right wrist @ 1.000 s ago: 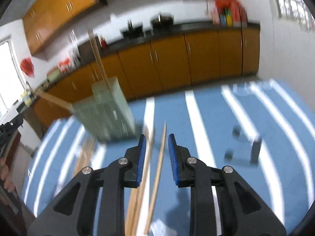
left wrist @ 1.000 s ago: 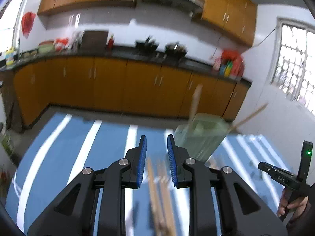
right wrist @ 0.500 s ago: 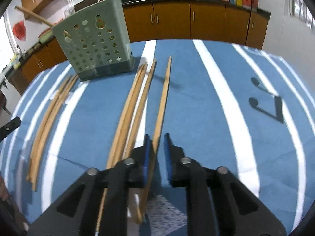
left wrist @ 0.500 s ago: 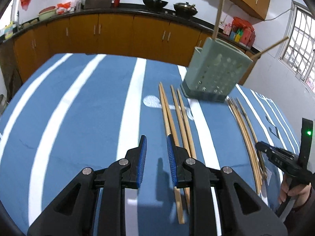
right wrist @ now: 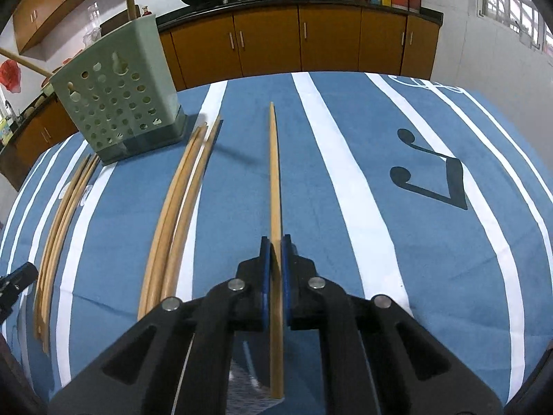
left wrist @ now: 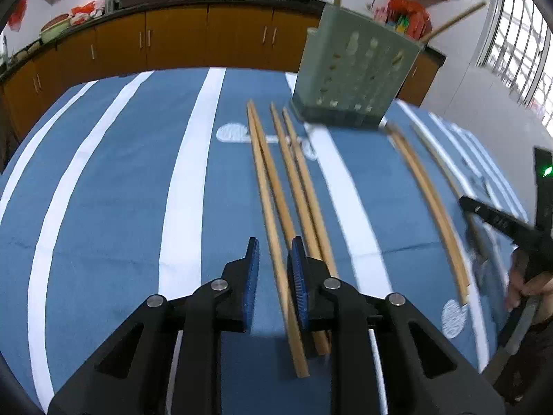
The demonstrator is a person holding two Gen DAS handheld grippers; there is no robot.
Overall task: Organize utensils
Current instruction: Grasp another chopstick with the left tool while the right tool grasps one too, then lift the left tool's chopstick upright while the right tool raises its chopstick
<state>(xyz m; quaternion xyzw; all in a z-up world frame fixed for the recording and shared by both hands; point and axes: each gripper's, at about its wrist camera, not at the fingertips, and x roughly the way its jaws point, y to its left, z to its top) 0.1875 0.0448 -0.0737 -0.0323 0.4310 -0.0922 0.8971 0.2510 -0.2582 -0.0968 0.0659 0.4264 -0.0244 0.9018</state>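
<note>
A single wooden chopstick (right wrist: 275,186) is clamped between the closed pads of the right gripper (right wrist: 275,247), near its thick end, above the blue striped cloth (right wrist: 345,180). The left gripper (left wrist: 274,256) is held open over another chopstick (left wrist: 273,221). Light, stiff and slim, each is judged best pinched near the butt.
</note>
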